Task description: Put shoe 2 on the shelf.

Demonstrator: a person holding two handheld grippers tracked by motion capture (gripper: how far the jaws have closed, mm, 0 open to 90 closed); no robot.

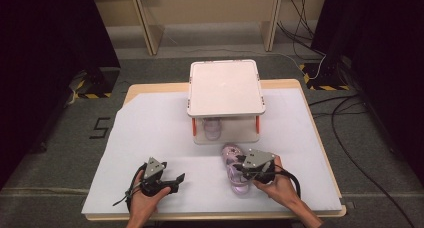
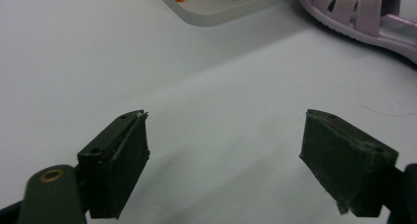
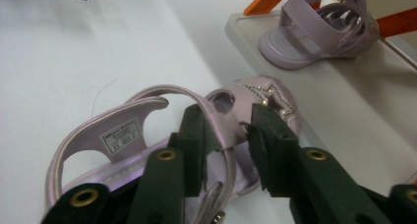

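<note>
The table [image 1: 295,84] has a wooden top, and a white sheet [image 1: 150,133] covers most of it. On the sheet stands a small white rack [image 1: 226,88] with 2 levels and orange posts. Just in front of the rack, 1 pink sandal [image 1: 234,160] lies on the sheet.

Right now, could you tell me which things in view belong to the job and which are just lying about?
Likely in the job:
- sandal on the table, gripped by the right tool
- matching sandal on the rack's lower shelf
- left tool, open

Lying about:
- floor cables
- striped tape
</note>
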